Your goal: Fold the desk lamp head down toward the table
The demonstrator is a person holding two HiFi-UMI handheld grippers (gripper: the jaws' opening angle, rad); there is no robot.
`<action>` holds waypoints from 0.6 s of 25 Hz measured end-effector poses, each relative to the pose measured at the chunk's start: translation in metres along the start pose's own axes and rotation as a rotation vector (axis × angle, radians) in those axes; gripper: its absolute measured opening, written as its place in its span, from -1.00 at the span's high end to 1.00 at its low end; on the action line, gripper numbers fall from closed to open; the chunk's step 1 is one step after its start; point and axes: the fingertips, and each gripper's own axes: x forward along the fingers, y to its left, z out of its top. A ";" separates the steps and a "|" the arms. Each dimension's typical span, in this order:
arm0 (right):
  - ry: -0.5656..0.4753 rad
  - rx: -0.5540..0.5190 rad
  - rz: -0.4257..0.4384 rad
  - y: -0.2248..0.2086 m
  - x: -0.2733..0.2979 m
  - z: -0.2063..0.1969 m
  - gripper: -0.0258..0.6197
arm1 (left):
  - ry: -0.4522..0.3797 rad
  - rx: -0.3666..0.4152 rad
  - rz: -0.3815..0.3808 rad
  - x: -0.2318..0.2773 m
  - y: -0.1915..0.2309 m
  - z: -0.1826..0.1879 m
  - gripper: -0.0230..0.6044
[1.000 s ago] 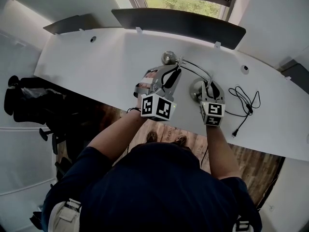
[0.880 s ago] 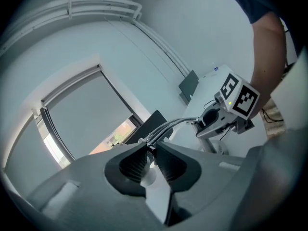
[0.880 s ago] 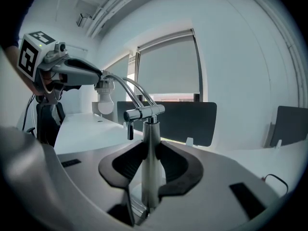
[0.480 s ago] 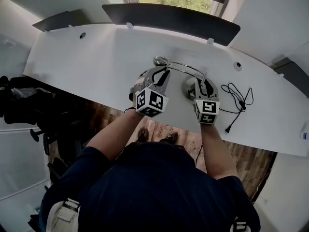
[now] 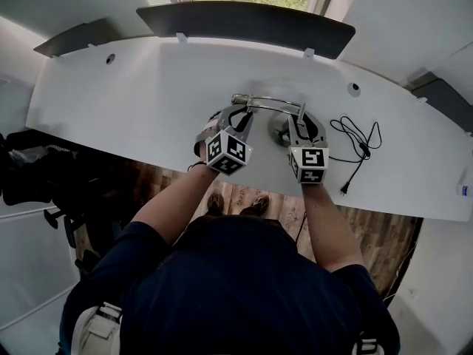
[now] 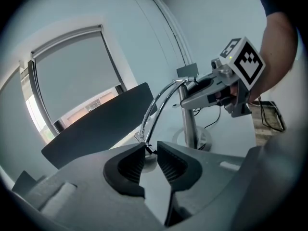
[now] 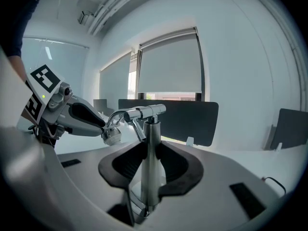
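A chrome desk lamp stands on the white desk (image 5: 133,102). Its upright post (image 7: 152,162) rises from a round base (image 6: 204,139). My right gripper (image 7: 151,170) is shut on that post, just above the base. From the post's top a thin curved arm (image 5: 270,102) runs left to the small domed lamp head (image 7: 113,135), which now hangs low and near the table. My left gripper (image 6: 150,150) is shut on the head end of the arm; its jaws hide the head in the left gripper view. In the head view both grippers (image 5: 238,115) (image 5: 299,120) sit side by side.
The lamp's black cable (image 5: 355,143) lies in loops right of the base, plug near the desk's front edge. A dark divider panel (image 5: 244,21) stands along the desk's back edge under the window. The person's legs and a wooden floor show below the desk.
My left gripper has gone down with the lamp head in its grip, and the lamp's arm has swung lower toward the desk. The right gripper has stayed on the post.
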 end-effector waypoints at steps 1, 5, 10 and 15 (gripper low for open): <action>-0.001 -0.001 0.003 0.000 0.000 0.000 0.55 | 0.003 -0.002 -0.008 0.003 -0.003 -0.002 0.69; -0.004 0.000 0.002 -0.002 0.000 -0.001 0.55 | 0.023 -0.004 -0.044 0.016 -0.016 -0.007 0.67; 0.005 -0.002 -0.008 -0.002 0.000 -0.002 0.55 | 0.026 0.020 -0.081 0.032 -0.032 -0.016 0.67; 0.009 0.000 -0.009 -0.002 0.001 -0.002 0.55 | 0.033 0.003 -0.105 0.041 -0.042 -0.019 0.67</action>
